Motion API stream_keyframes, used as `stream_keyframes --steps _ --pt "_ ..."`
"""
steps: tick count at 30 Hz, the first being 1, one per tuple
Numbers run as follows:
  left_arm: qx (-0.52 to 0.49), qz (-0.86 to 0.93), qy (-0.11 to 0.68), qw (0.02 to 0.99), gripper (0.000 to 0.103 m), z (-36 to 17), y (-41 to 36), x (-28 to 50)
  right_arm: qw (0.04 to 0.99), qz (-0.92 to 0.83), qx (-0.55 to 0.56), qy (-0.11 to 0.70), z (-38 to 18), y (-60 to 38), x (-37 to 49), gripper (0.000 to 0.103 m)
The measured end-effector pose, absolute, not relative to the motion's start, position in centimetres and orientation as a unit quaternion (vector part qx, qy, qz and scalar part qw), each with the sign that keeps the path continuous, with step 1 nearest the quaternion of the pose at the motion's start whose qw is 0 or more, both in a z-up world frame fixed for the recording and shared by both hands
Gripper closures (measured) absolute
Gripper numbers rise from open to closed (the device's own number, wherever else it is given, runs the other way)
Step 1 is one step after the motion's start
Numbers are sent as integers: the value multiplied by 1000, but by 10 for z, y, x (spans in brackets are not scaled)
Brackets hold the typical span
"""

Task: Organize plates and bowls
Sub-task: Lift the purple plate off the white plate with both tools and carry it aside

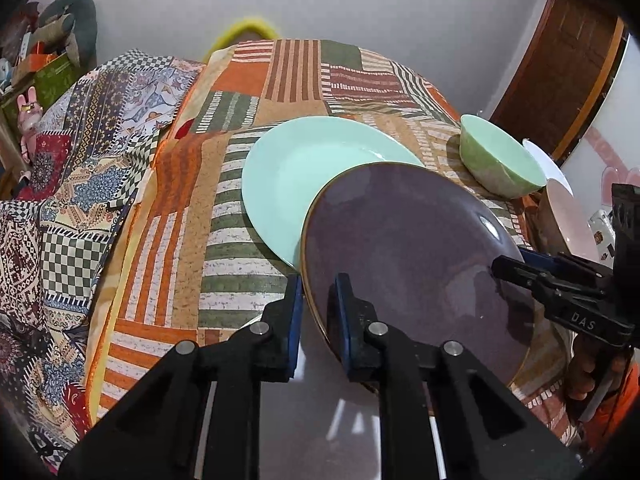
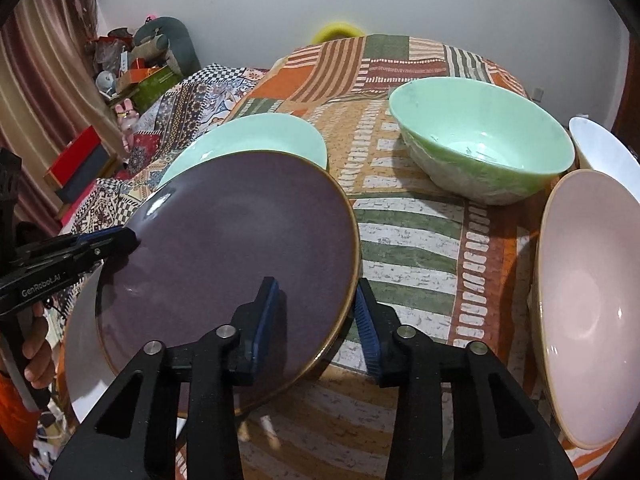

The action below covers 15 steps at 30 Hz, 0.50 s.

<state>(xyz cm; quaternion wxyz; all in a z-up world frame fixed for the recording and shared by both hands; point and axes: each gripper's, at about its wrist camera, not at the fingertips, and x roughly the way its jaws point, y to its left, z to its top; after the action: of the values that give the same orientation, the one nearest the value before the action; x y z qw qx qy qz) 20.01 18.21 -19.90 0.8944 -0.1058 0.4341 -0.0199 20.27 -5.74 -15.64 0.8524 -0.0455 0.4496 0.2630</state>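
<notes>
A purple plate (image 1: 416,256) with a brown rim is held tilted above the table, partly over a mint-green plate (image 1: 304,168) that lies flat. My left gripper (image 1: 318,312) is shut on the purple plate's near-left rim. My right gripper (image 2: 316,316) grips the opposite rim of the same plate (image 2: 236,248), one finger on top and one beneath; it shows at the right of the left wrist view (image 1: 516,268). A green bowl (image 2: 480,140), a pink bowl (image 2: 588,296) and a white bowl (image 2: 604,152) stand to the right. A grey plate (image 2: 82,360) lies under the purple one.
The table has a striped orange and green cloth (image 2: 408,236). A bed with patterned quilts (image 1: 68,184) lies left of it. A cluttered shelf (image 2: 132,72) stands by the far wall. A wooden door (image 1: 560,68) is at the right.
</notes>
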Motion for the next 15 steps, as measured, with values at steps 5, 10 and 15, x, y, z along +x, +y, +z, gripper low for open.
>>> stream_keyframes --steps 5,10,15 --pt "-106 -24 431 896 88 -198 179 194 852 266 -38 450 -156 -62 203 72" --pt "-107 -25 428 897 88 -196 174 190 853 262 -42 449 -155 -64 198 72" --pt "-122 -30 424 897 88 -195 172 187 854 260 -40 448 -154 -69 195 73"
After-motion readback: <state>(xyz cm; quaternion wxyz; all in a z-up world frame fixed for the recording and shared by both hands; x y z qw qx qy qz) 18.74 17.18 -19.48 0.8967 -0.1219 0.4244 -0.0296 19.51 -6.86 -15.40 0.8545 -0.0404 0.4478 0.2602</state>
